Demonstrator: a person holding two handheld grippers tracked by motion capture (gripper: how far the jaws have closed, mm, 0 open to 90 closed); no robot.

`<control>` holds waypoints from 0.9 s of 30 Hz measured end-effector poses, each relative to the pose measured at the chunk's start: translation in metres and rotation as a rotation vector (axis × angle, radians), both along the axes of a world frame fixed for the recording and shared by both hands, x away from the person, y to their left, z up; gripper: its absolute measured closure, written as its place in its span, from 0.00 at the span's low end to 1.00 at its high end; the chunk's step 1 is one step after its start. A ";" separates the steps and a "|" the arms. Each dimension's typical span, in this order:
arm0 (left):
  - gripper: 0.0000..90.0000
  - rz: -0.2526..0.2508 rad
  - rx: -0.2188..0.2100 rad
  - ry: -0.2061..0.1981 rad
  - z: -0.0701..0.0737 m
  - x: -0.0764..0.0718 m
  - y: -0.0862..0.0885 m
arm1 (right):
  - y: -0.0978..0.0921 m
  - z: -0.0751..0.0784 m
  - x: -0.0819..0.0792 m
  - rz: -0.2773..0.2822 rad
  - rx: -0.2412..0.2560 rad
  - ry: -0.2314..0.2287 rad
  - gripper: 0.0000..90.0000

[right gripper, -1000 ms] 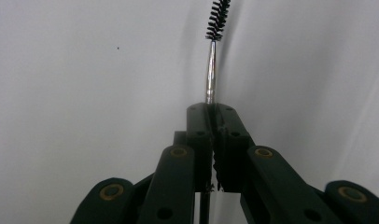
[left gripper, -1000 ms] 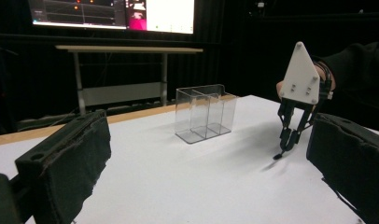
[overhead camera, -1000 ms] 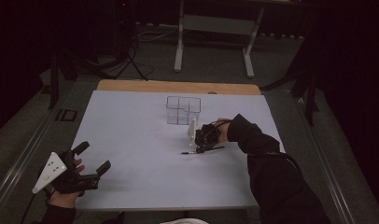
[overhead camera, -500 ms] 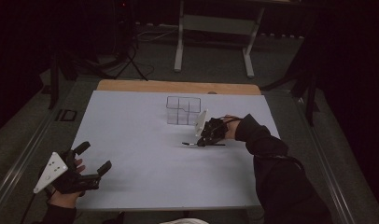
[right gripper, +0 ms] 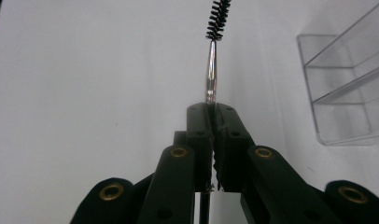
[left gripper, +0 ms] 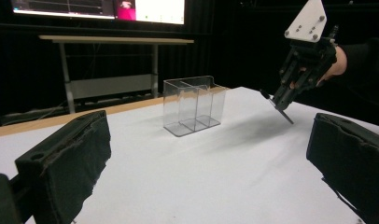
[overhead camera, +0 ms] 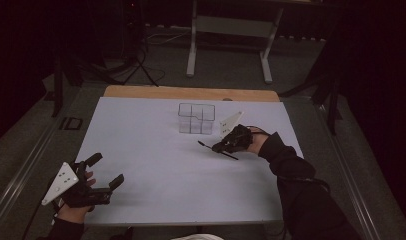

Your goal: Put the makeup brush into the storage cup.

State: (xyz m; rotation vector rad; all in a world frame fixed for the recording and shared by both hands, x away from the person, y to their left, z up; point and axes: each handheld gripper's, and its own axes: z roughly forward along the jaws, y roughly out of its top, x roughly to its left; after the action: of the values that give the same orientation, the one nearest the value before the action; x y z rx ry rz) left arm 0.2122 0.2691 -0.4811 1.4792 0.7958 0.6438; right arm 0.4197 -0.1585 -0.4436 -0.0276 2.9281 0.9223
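Holding a thin brush (overhead camera: pixel 217 149) clenched between the jaws, the right tongs (overhead camera: pixel 225 146) sit just in front of the clear organizer (overhead camera: pixel 196 118), on the right part of the counter (overhead camera: pixel 156 190). In the right gripper view the brush (right gripper: pixel 212 70) runs straight out from the shut jaws of the right tongs (right gripper: pixel 213 116), metal ferrule then black bristle tip, organizer (right gripper: pixel 351 88) off to the right side. In the left gripper view the right tongs (left gripper: pixel 283 100) are tilted down, with the brush (left gripper: pixel 278 106) held just above the counter (left gripper: pixel 201 172), its lower end close to the surface; cannot tell if it touches.

Change vs a second ago: right hand has shifted further right and slightly back, arm stretched out more, brush carried along and now angled across, tip pointing left. Brush looks picked up rather than lying flat. Reads as grasp done, transport step starting; likely next is lifting it over the organizer (left gripper: pixel 193 105) and dropping it into one of the compartments. Compartments look empty, hard to be sure through the clear walls.

Left tongs (overhead camera: pixel 105 172) released, jaws wide apart, resting at the near left corner of the counter, well apart from the brush and organizer. No visible change there, idle. Left gripper view has both pads (left gripper: pixel 66 158) spread with nothing between.
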 end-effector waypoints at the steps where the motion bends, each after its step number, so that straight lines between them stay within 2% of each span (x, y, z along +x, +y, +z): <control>1: 0.01 -0.001 0.001 0.002 0.000 0.000 -0.001 | -0.001 -0.001 -0.001 -0.010 0.011 0.006 0.95; 6: 0.01 -0.011 0.011 0.017 0.000 0.001 -0.004 | -0.004 -0.003 -0.004 -0.044 0.036 0.011 0.95; 7: 0.01 -0.025 0.032 0.031 0.000 0.003 -0.008 | -0.004 -0.003 -0.005 -0.055 0.036 0.013 0.95; 9: 0.01 -0.043 0.031 0.039 0.001 0.004 -0.012 | -0.005 0.000 -0.007 -0.095 0.076 0.023 0.95; 11: 0.01 -0.059 0.042 0.043 0.002 0.005 -0.016 | -0.006 0.002 -0.011 -0.110 0.117 0.017 0.95; 13: 0.01 -0.074 0.055 0.055 0.002 0.007 -0.020 | -0.006 0.005 -0.013 -0.131 0.167 0.033 0.95; 18: 0.01 -0.112 0.073 0.086 0.003 0.011 -0.028 | -0.007 0.007 -0.020 -0.163 0.221 0.010 0.95; 24: 0.01 -0.147 0.031 0.108 0.007 0.021 -0.033 | -0.012 0.007 -0.023 -0.198 0.257 0.024 0.95; 27: 0.01 -0.145 0.034 0.121 0.006 0.028 -0.034 | -0.016 0.008 -0.025 -0.225 0.290 0.022 0.95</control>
State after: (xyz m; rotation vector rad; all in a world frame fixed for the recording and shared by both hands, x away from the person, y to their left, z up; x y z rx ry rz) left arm 0.2402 0.2350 -0.4747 1.6027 0.7651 0.4646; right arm 0.3950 -0.1741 -0.4351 0.3212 2.7102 1.2977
